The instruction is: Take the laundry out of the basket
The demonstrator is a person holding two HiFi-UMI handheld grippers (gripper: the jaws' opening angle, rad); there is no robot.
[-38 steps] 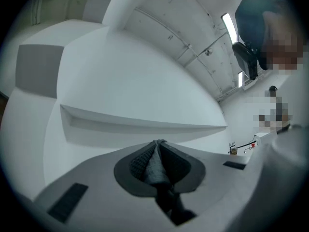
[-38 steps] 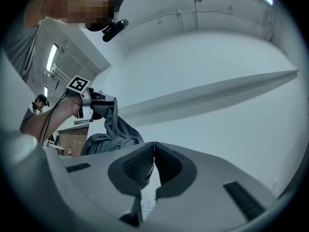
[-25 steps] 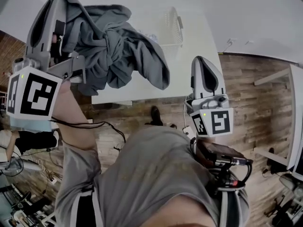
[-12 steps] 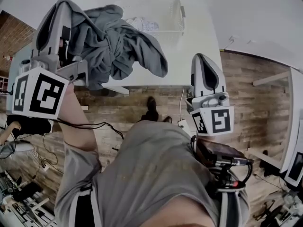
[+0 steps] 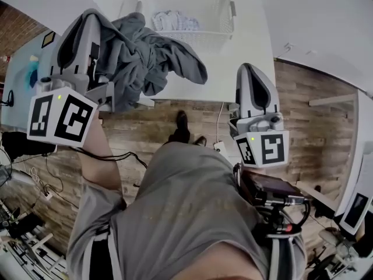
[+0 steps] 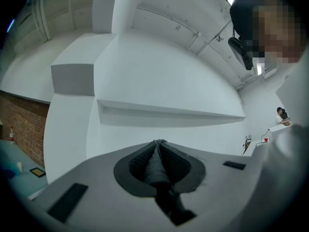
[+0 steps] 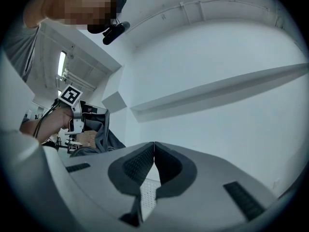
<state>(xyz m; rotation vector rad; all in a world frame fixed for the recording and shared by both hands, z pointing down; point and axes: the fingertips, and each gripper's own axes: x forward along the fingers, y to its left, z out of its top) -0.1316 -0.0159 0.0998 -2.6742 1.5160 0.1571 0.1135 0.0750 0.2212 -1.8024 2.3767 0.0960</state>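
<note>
Pinching a fold of the grey garment point(image 5: 145, 57) between the almost-closed jaws of the left gripper point(image 5: 86, 28), at 10 o'clock in the head view, and letting the rest drape toward the basket point(image 5: 192, 38) at 12 o'clock on the white surface point(image 5: 253, 37). Holding the right gripper point(image 5: 250, 72) at 3 o'clock, closed on nothing, pointing toward a pale bundle point(image 5: 173, 21) lying in the basket. Masking the basket's left corner with cloth, hiding whatever else is lying there.

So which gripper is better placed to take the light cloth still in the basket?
Probably the right gripper: its jaws are shut on nothing. The left gripper is occupied, holding the grey garment.
</note>
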